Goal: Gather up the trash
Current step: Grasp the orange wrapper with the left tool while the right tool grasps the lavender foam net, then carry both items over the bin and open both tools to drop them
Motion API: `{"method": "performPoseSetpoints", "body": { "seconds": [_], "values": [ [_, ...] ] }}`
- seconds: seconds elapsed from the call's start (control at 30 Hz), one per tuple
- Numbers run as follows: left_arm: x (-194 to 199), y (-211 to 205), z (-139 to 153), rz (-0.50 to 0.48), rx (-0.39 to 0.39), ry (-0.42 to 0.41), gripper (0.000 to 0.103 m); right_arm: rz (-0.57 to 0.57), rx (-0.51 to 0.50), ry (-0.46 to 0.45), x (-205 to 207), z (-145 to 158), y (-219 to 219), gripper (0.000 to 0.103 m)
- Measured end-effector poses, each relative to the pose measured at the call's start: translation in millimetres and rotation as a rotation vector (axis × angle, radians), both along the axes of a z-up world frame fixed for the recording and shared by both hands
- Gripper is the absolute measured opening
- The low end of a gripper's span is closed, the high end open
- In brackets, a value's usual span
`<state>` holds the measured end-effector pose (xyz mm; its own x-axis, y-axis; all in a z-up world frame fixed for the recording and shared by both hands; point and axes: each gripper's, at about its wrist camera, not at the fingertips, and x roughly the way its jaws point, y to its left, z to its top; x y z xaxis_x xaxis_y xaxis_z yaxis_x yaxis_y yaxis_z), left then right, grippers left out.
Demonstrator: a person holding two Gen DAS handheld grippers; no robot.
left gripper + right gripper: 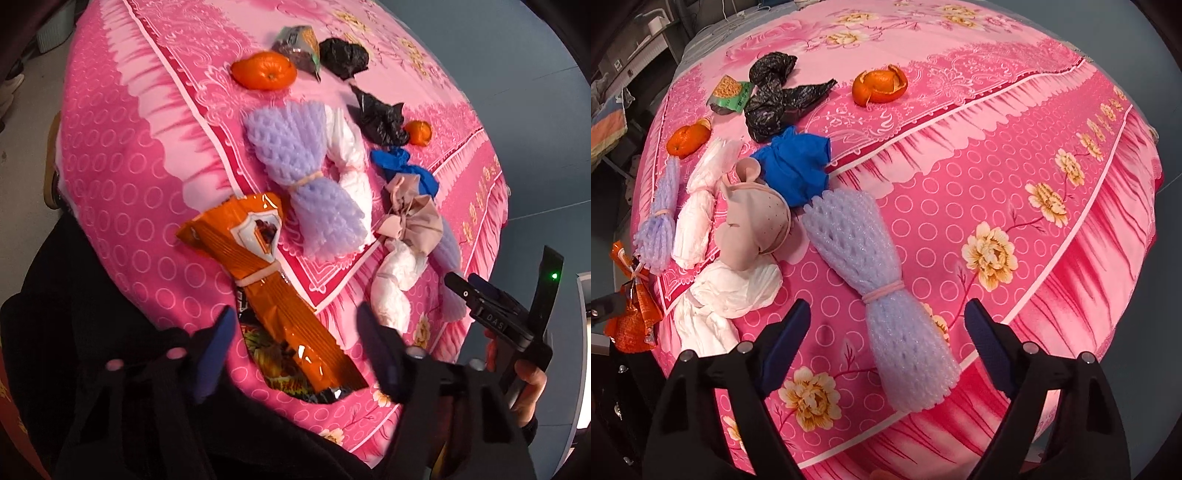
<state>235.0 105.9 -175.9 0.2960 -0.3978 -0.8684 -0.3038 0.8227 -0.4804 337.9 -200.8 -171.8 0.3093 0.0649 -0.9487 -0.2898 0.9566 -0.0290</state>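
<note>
Between the parted fingers of the left gripper (295, 347) lies an orange snack wrapper (273, 295), banded at its middle; the pads stand on either side of it, not pressing. Just beyond it sits a lilac foam net (306, 177) beside a white wad (347, 147), with an orange peel (264, 70) farther off. Under the right gripper (886, 347), jaws apart and empty, a second lilac foam net (879, 284) lies on the pink flowered cloth (1015, 166). Farther out rest a blue rag (798, 166) and black bags (775, 99).

Orange wrapper's (631, 306) lower end cut off behind dark gripper body.
</note>
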Motion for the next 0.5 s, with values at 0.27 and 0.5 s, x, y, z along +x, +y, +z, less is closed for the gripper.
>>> {"method": "performPoseSetpoints", "body": {
  "seconds": [0.27,0.5],
  "values": [
    [0.2,-2.5,-15.7,-0.007,-0.084,-0.011,0.030,-0.059,0.024,0.057,3.4,-15.3,-4.3,0.033],
    [-10.9,-2.1,-3.6,-0.044,-0.079,-0.048,0.027,-0.071,0.102,0.023,-13.4,9.2,-12.2,0.030]
  ]
}}
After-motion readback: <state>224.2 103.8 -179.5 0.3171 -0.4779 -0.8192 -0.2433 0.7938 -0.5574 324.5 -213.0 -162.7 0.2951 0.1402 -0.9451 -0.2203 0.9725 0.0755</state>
